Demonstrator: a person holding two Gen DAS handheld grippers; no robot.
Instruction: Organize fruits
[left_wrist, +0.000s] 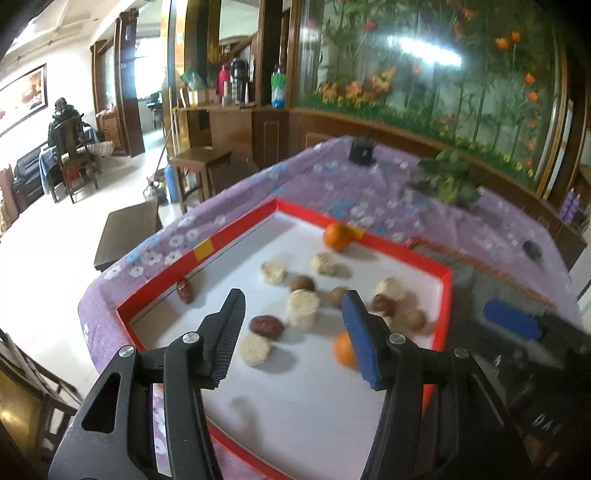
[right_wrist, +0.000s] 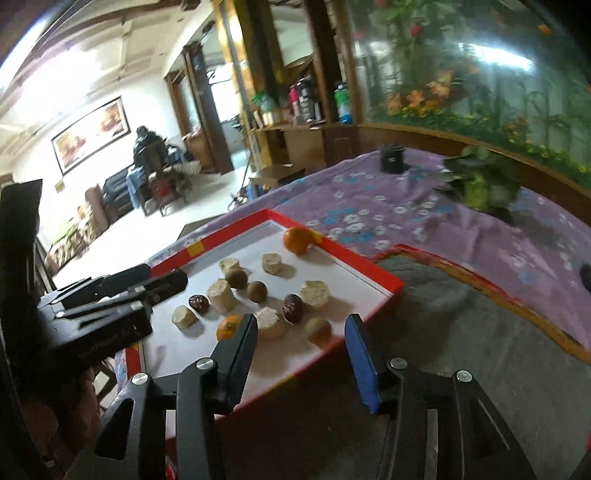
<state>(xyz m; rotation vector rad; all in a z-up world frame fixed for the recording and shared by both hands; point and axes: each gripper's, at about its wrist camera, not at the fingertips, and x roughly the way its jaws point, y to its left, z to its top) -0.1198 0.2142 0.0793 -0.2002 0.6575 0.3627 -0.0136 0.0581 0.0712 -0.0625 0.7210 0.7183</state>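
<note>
A red-rimmed white tray (left_wrist: 236, 236) (right_wrist: 369, 273) holds two oranges, several beige cut chunks, dark red dates and brown round fruits. One orange (left_wrist: 337, 236) (right_wrist: 296, 239) sits at the tray's far corner. The other orange (left_wrist: 344, 350) (right_wrist: 229, 327) lies near the front. My left gripper (left_wrist: 293, 325) is open above the tray; a beige chunk (left_wrist: 303, 308) and a date (left_wrist: 266, 325) lie between its fingers. My right gripper (right_wrist: 301, 345) is open over the tray's near right edge, close to a brown fruit (right_wrist: 318, 328). The left gripper also shows in the right wrist view (right_wrist: 110, 291).
A purple flowered cloth (left_wrist: 332, 181) (right_wrist: 406, 206) covers the table. A grey mat with an orange-red border (right_wrist: 461, 325) lies right of the tray. A leafy plant (left_wrist: 447, 181) (right_wrist: 480, 181) and a small black object (left_wrist: 362, 149) (right_wrist: 393, 158) stand at the back.
</note>
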